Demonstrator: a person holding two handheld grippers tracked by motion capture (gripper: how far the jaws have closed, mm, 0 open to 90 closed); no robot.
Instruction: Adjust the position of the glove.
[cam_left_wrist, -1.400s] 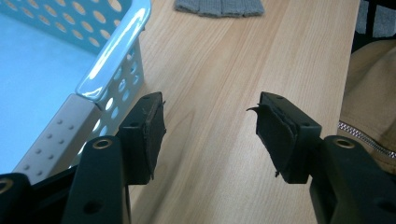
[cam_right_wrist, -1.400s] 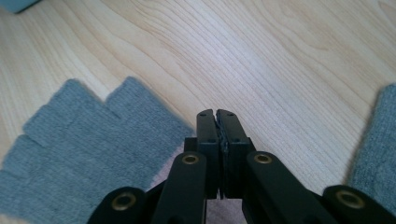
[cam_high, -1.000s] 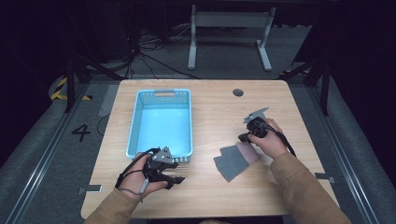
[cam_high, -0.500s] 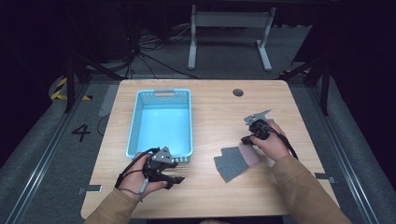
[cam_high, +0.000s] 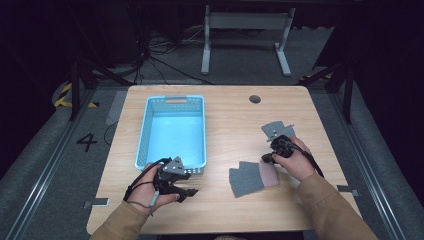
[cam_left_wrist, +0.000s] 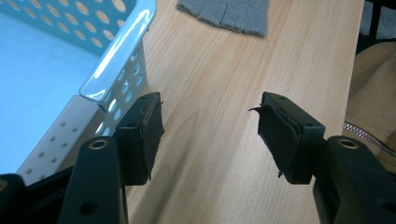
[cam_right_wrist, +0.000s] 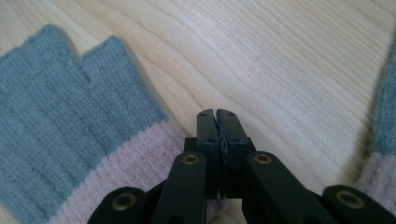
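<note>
Here, grey knit gloves (cam_high: 248, 178) with pink cuffs lie flat on the bench (cam_high: 225, 125). The right hand-held gripper (cam_right_wrist: 217, 114), jaws pressed together and empty, sits beside a cuff; soft and light, it looks easiest pinched at the cuff. The left hand-held gripper (cam_left_wrist: 210, 135) gapes empty.

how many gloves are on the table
2, it seems. One grey glove with a pink cuff lies flat near the table's front edge. A second glove lies just beside it, mostly under the right tongs and hand.
</note>
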